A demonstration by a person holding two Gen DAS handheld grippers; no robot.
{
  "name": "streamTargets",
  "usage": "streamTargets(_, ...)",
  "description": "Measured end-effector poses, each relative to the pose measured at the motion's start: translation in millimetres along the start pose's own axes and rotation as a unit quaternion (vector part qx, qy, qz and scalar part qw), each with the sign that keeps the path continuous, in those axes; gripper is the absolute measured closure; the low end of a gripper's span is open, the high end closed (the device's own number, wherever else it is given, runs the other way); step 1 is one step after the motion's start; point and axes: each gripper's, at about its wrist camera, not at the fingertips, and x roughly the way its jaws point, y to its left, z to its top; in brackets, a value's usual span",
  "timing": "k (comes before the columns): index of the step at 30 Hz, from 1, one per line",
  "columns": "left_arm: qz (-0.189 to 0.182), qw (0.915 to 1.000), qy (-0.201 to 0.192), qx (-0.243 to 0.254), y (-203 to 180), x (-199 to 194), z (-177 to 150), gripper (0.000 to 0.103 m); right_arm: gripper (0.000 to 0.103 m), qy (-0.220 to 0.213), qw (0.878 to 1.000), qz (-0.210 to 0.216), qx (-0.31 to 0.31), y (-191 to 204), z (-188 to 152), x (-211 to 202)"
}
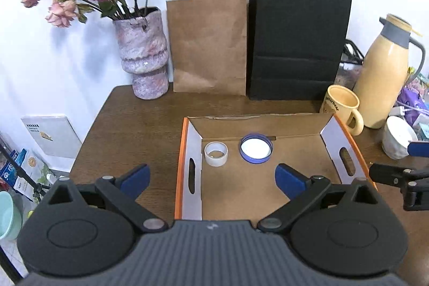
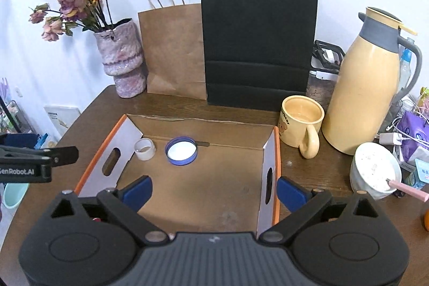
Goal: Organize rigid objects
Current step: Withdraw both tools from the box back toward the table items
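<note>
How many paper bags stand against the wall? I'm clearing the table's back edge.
2: a brown bag beside the vase, and a black bag right of it.

Both cameras sit on the grippers, above the near edge of the tabletop (image 1: pixel 128 125), and look down and forward to the far edge by the wall. Both see the cardboard box (image 1: pixel 257 125) with two lids; the right camera sits further right.

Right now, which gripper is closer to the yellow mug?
Right. The right gripper hangs open over the box's mug-side wall, with the yellow mug just beyond it. The left gripper, also open, sits over the box's opposite side.
</note>
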Motion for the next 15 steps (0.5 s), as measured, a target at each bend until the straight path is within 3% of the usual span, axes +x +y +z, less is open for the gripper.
streamTargets(6, 0.013, 0.9965, -0.082, -0.011, -3, -37, -44, 0.001, 0.004, -0.053, 0.998, 0.015, -0.001, 1, -37, -30)
streamTargets(8, 0.031, 0.9930, -0.114, -0.008, -6, -52, -64, 0.001, 0.004, -0.081, 0.997, 0.015, -0.002, 3, -53, -44)
streamTargets(15, 0.034, 0.9804, -0.194, -0.011, -13, -103, -136, 0.001, 0.002, -0.156, 0.987, 0.023, -0.020, 12, -122, -94)
